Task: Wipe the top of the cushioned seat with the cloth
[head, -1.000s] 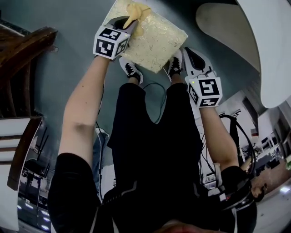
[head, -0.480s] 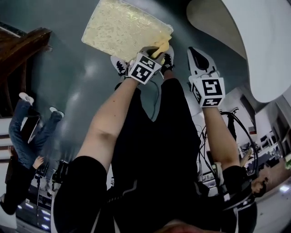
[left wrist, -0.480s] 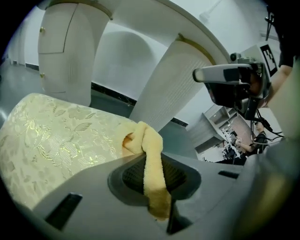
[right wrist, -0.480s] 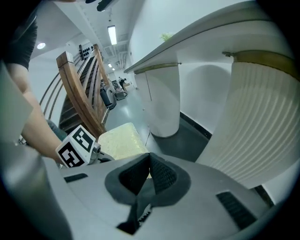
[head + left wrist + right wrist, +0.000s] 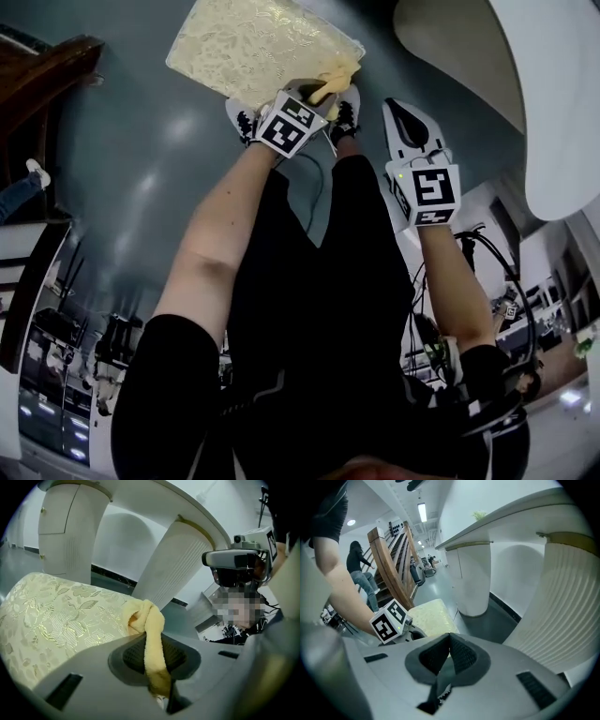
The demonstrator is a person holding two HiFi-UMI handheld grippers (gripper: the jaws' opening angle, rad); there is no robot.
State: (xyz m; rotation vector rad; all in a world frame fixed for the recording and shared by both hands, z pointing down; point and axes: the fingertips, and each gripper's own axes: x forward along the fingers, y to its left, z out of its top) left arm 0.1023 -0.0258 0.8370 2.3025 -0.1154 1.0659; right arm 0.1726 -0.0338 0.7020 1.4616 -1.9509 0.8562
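Head view: one seat (image 5: 253,42), one cloth (image 5: 332,85) at its near corner (pinched tight in the left gripper (image 5: 315,93)); of two grippers, the right gripper (image 5: 405,116), beside the seat, is closed, empty.

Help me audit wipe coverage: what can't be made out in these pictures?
- Cushioned seat far edge: head view, cut off by the picture's top edge.
- Cloth contact with the seat: left gripper view, the bunched cloth hides its underside; head view, the left gripper covers it.
- Part of the seat: right gripper view, behind the left gripper's marker cube.
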